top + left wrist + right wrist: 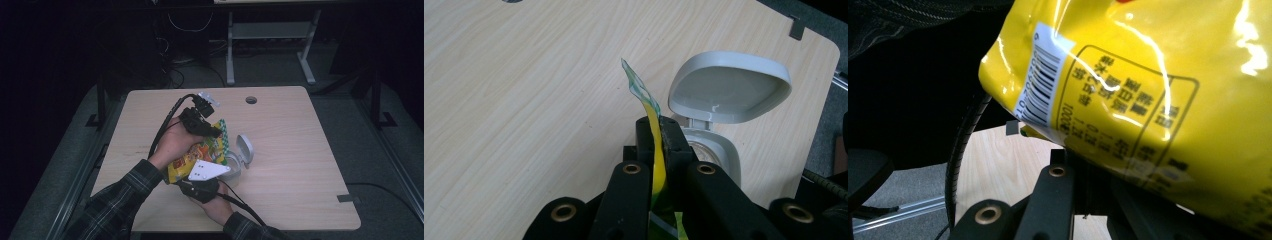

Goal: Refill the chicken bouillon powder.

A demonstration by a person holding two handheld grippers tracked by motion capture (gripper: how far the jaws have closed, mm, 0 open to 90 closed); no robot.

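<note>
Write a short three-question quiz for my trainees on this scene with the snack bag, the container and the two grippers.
1. True or false: the lid of the white flip-top container is shut.
2. What does the left gripper clamp?
A. a cable
B. the top edge of the yellow snack bag
C. the container's lid
3. Fill in: the right gripper holds the bag at the end that bears the ____.

Key
1. False: the lid stands open on its hinge.
2. B: the bag's thin edge sits between the closed jaws.
3. Barcode, as seen in the right gripper view.
</note>
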